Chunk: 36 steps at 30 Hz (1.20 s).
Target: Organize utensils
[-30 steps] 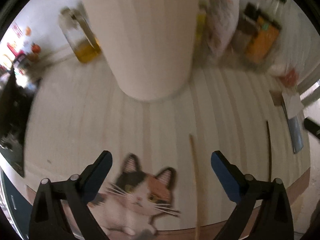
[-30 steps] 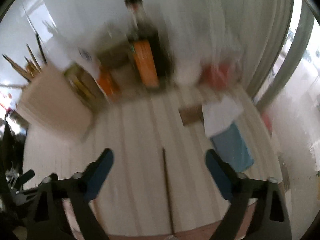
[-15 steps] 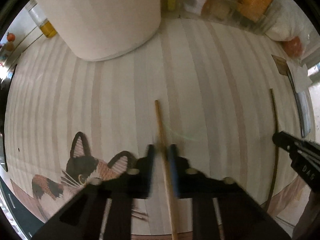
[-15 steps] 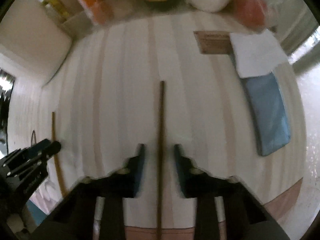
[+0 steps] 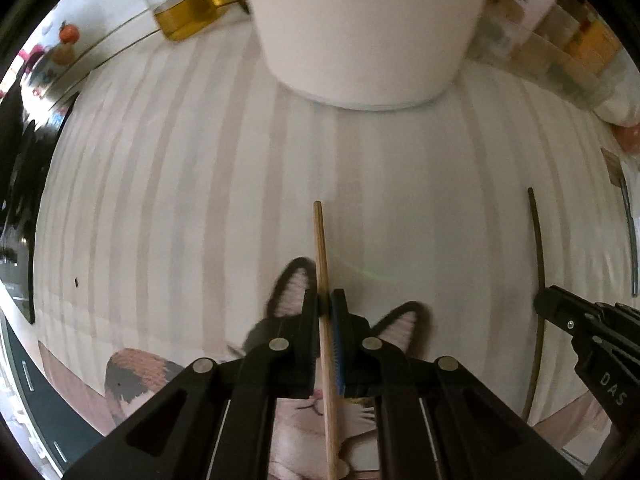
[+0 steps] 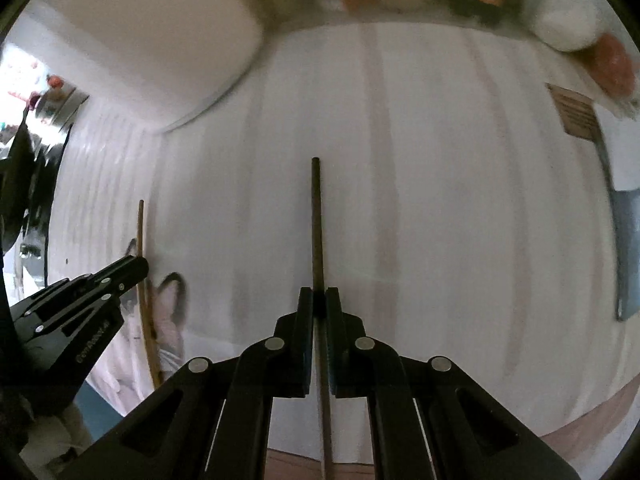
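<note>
A light wooden chopstick (image 5: pixel 323 280) is clamped by the left gripper (image 5: pixel 328 300) and a dark brown chopstick (image 6: pixel 318 232) is being closed on by the right gripper (image 6: pixel 319 300), both lying lengthwise on the striped cloth, tips towards the white ribbed container (image 5: pixel 368 28)

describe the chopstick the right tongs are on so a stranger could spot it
Start at the big white container on the striped tablecloth. To its right lies the dark brown chopstick, its near part between the closing right tongs. Its neighbour, the light wooden chopstick, is paler.
</note>
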Available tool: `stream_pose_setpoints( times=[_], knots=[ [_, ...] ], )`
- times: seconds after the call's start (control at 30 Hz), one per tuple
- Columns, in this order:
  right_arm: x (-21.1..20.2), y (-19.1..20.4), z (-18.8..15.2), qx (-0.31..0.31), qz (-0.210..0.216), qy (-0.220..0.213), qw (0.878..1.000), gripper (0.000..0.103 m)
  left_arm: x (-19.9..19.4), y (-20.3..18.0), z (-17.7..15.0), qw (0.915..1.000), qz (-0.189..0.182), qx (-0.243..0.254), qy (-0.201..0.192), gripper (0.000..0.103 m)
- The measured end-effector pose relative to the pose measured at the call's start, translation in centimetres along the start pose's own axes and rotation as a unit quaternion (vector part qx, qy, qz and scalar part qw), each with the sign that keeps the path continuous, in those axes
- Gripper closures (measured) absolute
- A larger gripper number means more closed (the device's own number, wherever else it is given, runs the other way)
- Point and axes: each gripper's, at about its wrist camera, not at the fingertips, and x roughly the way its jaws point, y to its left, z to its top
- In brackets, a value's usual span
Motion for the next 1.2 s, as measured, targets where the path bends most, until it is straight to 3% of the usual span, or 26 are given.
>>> stream_pose_setpoints(
  times=[0.2,0.5,0.7,0.9,1.2],
  knots=[
    [0.3,2.1,0.5,-0.008,0.001,-0.006,1.000,0.098,-1.4,1.9,-0.5,0.9996,-0.022,-0.011,-0.017,0.099],
    [-3.3,4.0,-1.0,0.001,0.023,-0.064,0.998,0.098,-6.8,6.3,-1.5,0.9970,-0.051,-0.008,-0.058,0.099],
    [-6.9,3.9,-1.3,0.008,0.039,-0.111,0.993,0.098,-9.9,6.4,-2.3,0.9936,-0.064,0.002,-0.093,0.099],
    [-10.3,4.3,-0.8,0.009,0.049,-0.151,0.987,0.098,-11.8,4.9,-1.1,0.9908,-0.062,0.003,-0.120,0.100],
    [-14.9,6.6,-0.7,-0.014,0.051,-0.223,0.973,0.098,-15.3,5.6,-0.2,0.9830,-0.069,0.002,-0.170,0.100]
  ],
)
